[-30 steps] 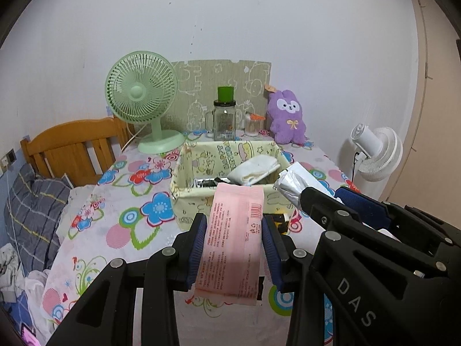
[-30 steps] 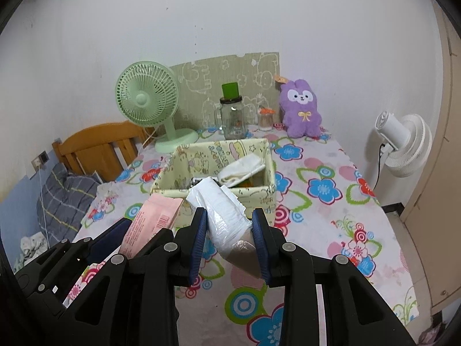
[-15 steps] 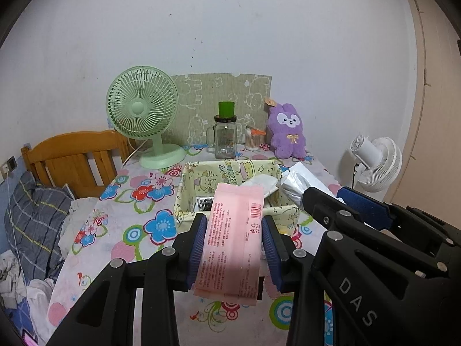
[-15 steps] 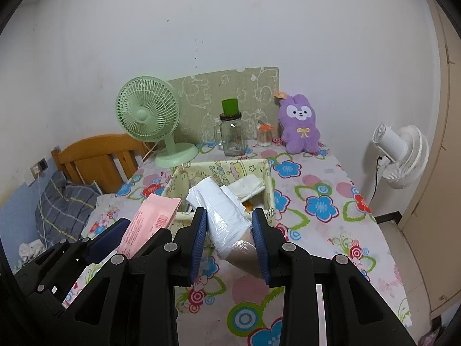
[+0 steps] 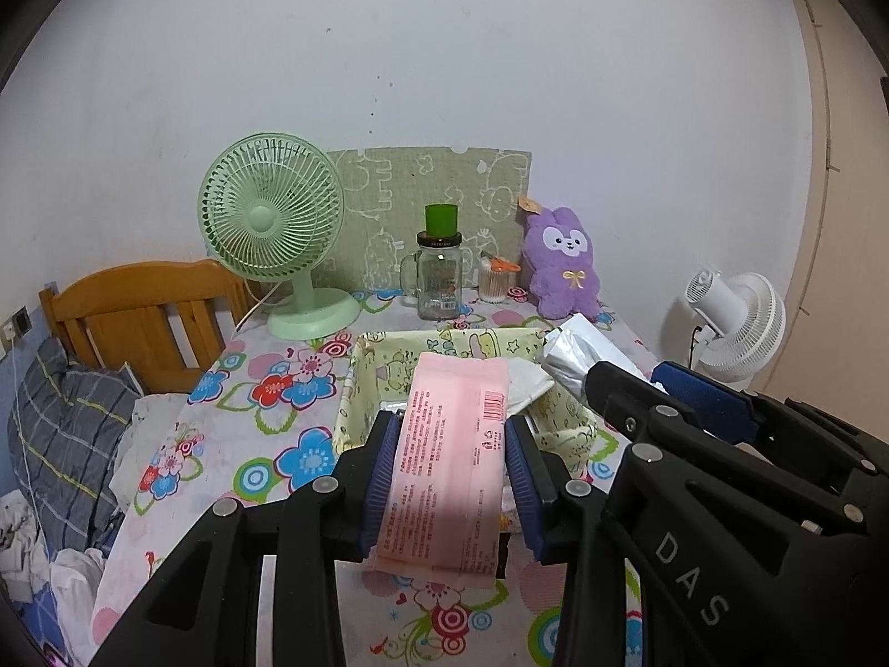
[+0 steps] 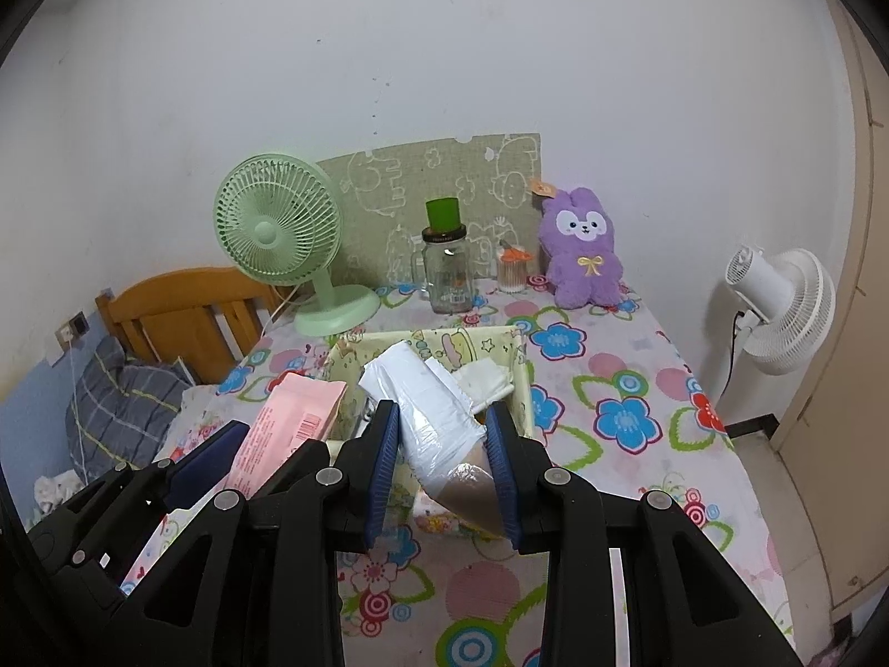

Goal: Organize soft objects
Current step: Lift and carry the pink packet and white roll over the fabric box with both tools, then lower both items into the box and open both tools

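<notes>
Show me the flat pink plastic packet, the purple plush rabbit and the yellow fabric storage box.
Pink packet (image 5: 450,461), left wrist view, middle of its printed face.
Purple rabbit (image 6: 583,267), right wrist view, its belly.
Yellow box (image 5: 355,389), left wrist view, left wall.

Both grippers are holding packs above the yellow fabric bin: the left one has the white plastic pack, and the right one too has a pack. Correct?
Not quite: the left gripper grips the pink pack, as the left wrist view shows. The white plastic pack is in the right gripper. Both hang over the yellow fabric bin.

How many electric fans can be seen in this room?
2. The green fan stands on the table's back left; the white fan stands beyond the table's right edge. Others may be hidden.
</notes>
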{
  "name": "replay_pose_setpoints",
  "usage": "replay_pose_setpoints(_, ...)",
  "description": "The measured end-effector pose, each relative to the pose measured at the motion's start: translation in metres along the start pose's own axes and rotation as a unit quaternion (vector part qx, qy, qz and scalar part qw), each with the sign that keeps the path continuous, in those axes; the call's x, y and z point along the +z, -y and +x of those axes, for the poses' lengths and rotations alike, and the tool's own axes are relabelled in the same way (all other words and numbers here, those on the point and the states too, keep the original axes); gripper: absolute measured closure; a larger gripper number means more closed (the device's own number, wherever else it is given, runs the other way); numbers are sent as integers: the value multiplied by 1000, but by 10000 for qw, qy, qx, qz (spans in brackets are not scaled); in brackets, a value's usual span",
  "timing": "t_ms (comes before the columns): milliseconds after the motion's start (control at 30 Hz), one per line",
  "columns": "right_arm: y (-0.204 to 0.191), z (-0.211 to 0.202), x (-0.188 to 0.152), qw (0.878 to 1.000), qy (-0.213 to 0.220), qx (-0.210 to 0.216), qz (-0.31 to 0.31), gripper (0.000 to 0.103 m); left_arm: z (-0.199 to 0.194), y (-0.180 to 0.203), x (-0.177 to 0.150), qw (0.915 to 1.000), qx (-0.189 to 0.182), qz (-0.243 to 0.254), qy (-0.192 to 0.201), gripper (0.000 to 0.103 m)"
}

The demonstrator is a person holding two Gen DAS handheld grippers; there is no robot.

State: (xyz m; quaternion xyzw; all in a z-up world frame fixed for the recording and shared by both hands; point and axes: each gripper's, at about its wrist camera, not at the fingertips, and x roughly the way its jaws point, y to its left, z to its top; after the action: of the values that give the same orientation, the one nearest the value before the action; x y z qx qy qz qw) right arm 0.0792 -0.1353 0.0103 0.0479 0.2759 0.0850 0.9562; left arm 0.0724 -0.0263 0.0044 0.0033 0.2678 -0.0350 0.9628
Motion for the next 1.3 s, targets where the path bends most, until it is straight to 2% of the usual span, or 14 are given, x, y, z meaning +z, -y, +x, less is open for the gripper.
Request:
replay_pose_setpoints(767, 10, 60, 33, 9999, -74, 2, 83, 68, 58, -6, 27, 9998, 163, 16, -94, 63)
replay_pose_setpoints(1300, 17, 101, 43, 9995, -224, -49, 214, 68, 102, -11, 35, 9995, 194, -33, -264, 63)
